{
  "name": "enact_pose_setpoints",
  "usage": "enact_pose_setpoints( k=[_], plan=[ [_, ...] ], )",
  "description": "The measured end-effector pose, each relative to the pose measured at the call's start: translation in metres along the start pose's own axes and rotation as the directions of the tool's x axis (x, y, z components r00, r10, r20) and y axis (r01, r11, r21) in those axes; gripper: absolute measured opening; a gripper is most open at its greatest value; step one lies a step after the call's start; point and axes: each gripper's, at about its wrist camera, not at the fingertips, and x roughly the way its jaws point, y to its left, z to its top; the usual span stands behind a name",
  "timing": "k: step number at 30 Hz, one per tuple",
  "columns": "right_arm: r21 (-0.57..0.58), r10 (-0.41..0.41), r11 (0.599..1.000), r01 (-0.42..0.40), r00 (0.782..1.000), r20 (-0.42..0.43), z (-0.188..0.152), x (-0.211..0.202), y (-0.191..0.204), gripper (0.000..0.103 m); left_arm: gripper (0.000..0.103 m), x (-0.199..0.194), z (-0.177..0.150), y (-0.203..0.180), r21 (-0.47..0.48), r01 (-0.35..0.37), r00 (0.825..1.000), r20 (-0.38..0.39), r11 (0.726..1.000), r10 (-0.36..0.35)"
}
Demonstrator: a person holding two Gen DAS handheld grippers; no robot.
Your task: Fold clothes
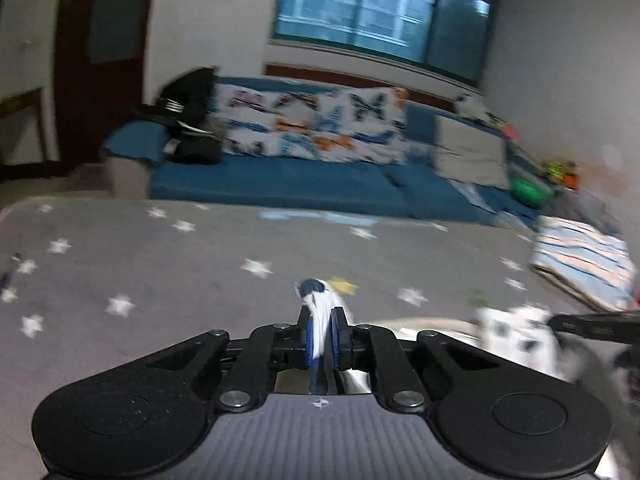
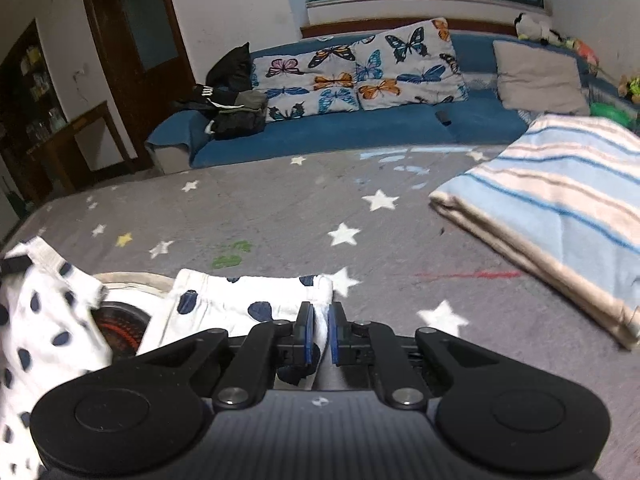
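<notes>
White cloth with dark blue spots, a small garment [image 2: 248, 300], is pinched in both grippers. Right gripper [image 2: 319, 330] has its blue pads closed on one corner of the waistband edge; fabric bunches between the fingers and the rest of the garment spreads out to the left of them on the grey star-print bed cover [image 2: 280, 208]. Left gripper [image 1: 320, 332] is also clamped shut on a twist of the same white cloth, a dark spot poking out just past its fingertips. More of the garment hangs loose off to the right of the left fingers, blurred. Something with a round red-and-black pattern [image 2: 116, 324] shows under the cloth, left of the right fingers; can't tell what it is.

Step in hand, as I read it: two corners gripped, garment lifted partly off the cover, ready to be spread or folded over. No fold looks done yet; cloth is rumpled.

Next move calls for pulling the two held corners apart to tension the edge, then laying it flat on bare cover ahead of the fingers. Folded striped blanket [image 2: 560, 208] sits well off to the right of the right fingers, so keep clear of it. Both grips need to hold; thin fabric may slip.
</notes>
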Motion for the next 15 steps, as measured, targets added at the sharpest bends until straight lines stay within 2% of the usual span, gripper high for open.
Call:
enact_pose_setpoints(
  k=[3,7,13,15],
  plan=[
    [-0.035,-0.050,0.998,0.050,0.999,0.006,0.002,0.001,-0.001,0.008,0.010,0.008,0.000,0.018,-0.007,-0.075,0.997,0.007,0.997,0.075],
    [-0.050,-0.091,0.995,0.092,0.996,0.009,0.004,0.003,-0.009,0.009,0.011,0.022,-0.006,0.037,-0.009,-0.142,0.989,-0.032,0.990,0.141],
    [-0.029,-0.159,0.987,0.159,0.987,0.008,0.005,-0.001,-0.026,0.012,0.013,0.028,-0.013,0.051,0.034,-0.243,0.969,-0.038,0.969,0.245],
    [-0.019,-0.189,0.982,0.190,0.982,0.007,0.006,-0.003,-0.033,0.015,0.014,0.030,-0.014,0.059,0.024,-0.254,0.965,-0.057,0.967,0.255]
  ],
)
